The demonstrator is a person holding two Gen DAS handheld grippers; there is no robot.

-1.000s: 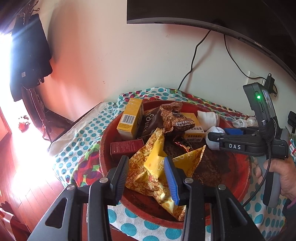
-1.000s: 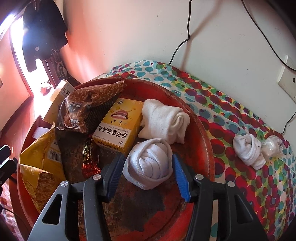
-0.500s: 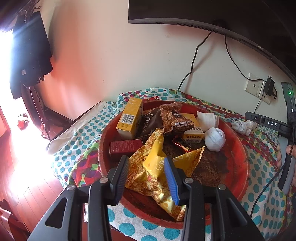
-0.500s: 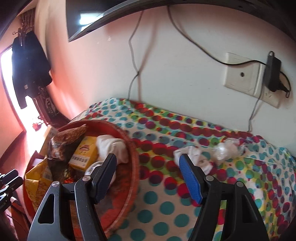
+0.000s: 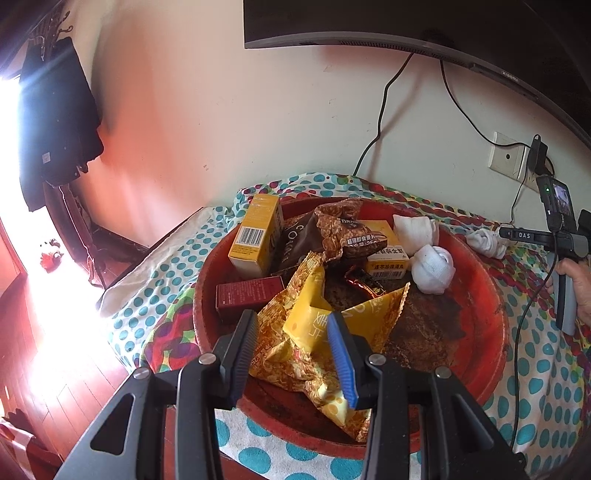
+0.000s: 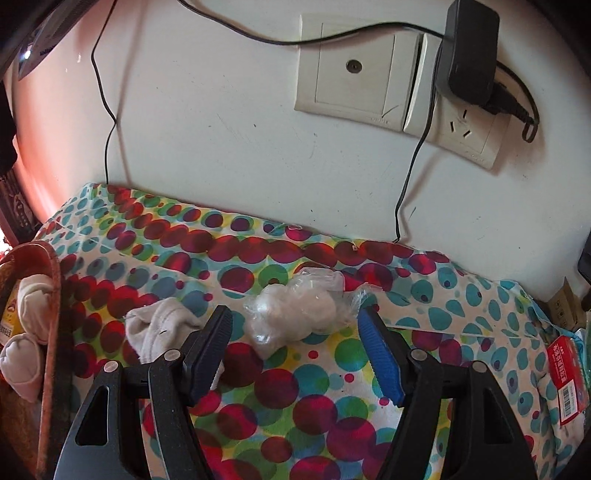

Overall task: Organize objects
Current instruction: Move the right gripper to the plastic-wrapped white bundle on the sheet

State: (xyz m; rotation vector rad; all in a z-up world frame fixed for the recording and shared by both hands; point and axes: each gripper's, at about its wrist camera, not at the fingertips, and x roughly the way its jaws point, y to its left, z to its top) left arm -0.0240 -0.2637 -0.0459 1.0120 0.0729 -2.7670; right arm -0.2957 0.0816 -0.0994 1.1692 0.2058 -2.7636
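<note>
A round red tray (image 5: 480, 354) holds two yellow boxes (image 5: 255, 236), a dark red box (image 5: 247, 295), a brown snack bag (image 5: 332, 232), a yellow snack bag (image 5: 317, 332) and two rolled white socks (image 5: 432, 269). My left gripper (image 5: 291, 354) is open and empty over the tray's near rim, above the yellow bag. My right gripper (image 6: 295, 354) is open and empty above the dotted cloth, its fingers either side of a plastic-wrapped white bundle (image 6: 295, 314). A loose white sock (image 6: 162, 328) lies just left of it. The right gripper also shows in the left wrist view (image 5: 506, 233).
The spotted cloth (image 6: 295, 406) covers the table. The wall behind has sockets (image 6: 369, 74), a plugged charger (image 6: 469, 55) and hanging cables. A red packet (image 6: 565, 380) lies at the right edge. The tray rim (image 6: 51, 332) is at the left. A monitor (image 5: 406, 26) hangs above.
My right gripper has let go of a rolled sock in the tray, swung right out of the tray and now hovers over the wrapped bundle. My left gripper has barely moved.
</note>
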